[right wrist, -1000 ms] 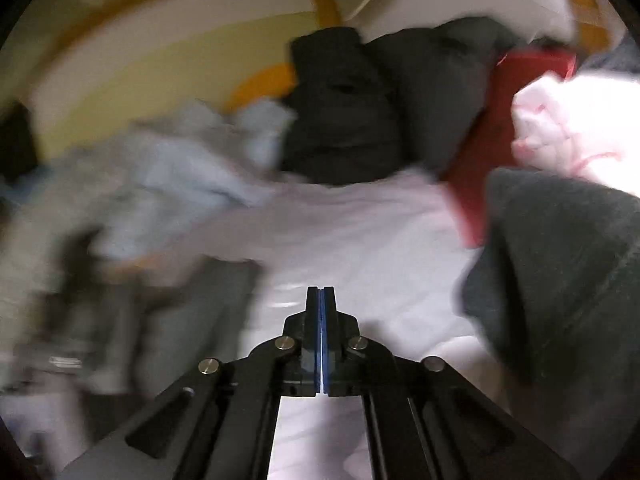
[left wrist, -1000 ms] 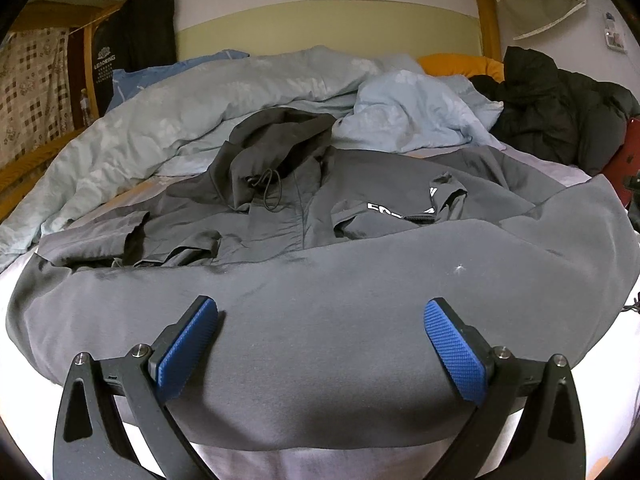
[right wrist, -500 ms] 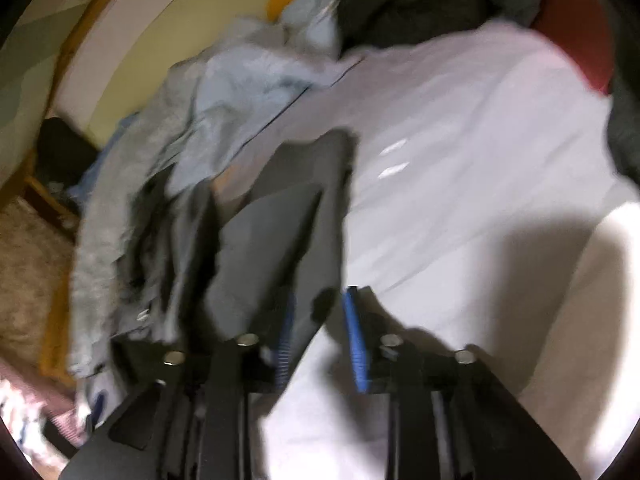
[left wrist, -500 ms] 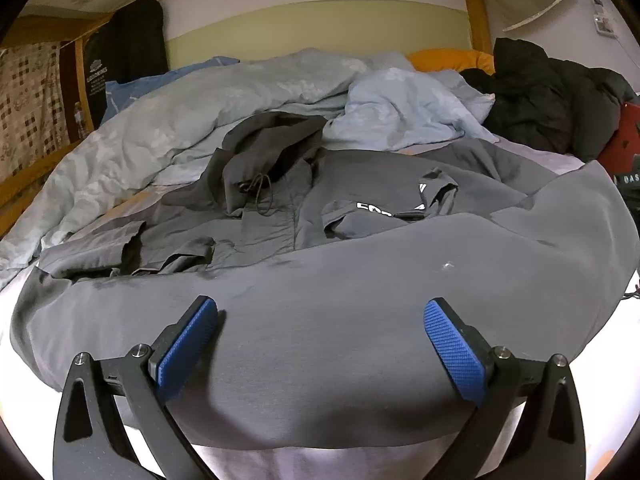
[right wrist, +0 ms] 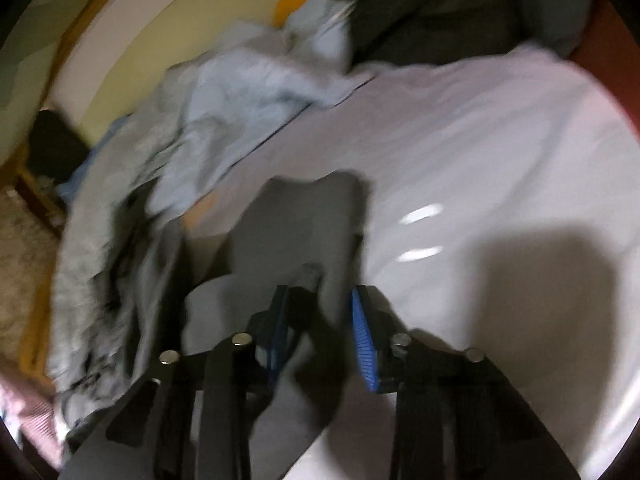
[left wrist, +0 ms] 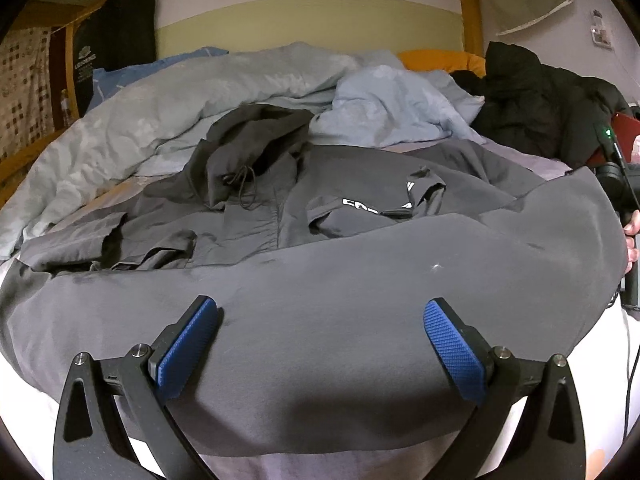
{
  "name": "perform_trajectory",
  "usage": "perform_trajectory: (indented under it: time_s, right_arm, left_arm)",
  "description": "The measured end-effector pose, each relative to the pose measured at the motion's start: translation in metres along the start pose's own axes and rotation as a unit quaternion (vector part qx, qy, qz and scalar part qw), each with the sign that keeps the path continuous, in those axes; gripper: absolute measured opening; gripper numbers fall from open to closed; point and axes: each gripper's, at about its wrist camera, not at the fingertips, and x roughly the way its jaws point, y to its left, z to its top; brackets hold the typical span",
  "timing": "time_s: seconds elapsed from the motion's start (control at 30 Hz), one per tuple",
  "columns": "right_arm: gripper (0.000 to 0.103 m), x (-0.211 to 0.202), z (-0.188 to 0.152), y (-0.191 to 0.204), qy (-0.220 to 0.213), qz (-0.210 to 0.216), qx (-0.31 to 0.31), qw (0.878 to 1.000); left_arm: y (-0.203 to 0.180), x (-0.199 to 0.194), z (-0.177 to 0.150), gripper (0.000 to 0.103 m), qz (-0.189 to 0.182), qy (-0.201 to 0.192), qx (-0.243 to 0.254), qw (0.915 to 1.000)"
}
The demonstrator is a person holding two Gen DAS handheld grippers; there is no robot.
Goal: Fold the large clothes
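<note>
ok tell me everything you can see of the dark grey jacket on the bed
The dark grey jacket lies spread front-up across the bed, hood crumpled toward the light blue duvet. Thin, smooth, matte fabric, a black drawcord at the hood, white lettering on the chest. Its wide lower part fills the foreground under the open left gripper; the right gripper straddles one edge, not yet shut.

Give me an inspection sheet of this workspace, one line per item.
Surface: bed sheet, pale, bare on the right side.
Job's things: grey garment spread across the near bed; dark hooded jacket lying rumpled behind it.
Clutter: blue-grey duvet, black coat, orange pillow.
Grippers: left tongs open above the grey garment; right tongs partly open, straddling a grey fabric edge, view blurred.
Cables: thin black cable at the right edge.
Surroundings: wooden bed frame, pale wall.
</note>
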Motion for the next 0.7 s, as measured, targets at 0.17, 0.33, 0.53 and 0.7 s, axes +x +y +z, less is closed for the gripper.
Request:
perform_trajectory:
  time_s: [0.17, 0.33, 0.53, 0.7]
  right_arm:
    - [0.004, -0.030, 0.003, -0.002, -0.080, -0.005, -0.013, 0.997]
    - [0.003, -0.079, 0.009, 0.015, -0.184, -0.131, -0.051, 0.973]
    - [0.003, -0.139, 0.018, -0.001, -0.270, -0.274, -0.055, 0.921]
    - [0.005, -0.123, 0.022, -0.018, -0.200, -0.248, -0.032, 0.947]
  left_arm:
    - [0.012, -0.005, -0.001, 0.103, -0.031, -0.014, -0.030, 0.9990]
    - [0.011, -0.002, 0.000, 0.103, -0.031, -0.007, -0.031, 0.9990]
    - [0.009, -0.001, 0.000, 0.103, -0.028, -0.004, -0.030, 0.9992]
    - [0.009, 0.001, 0.000, 0.103, -0.028, -0.002, -0.029, 0.9992]
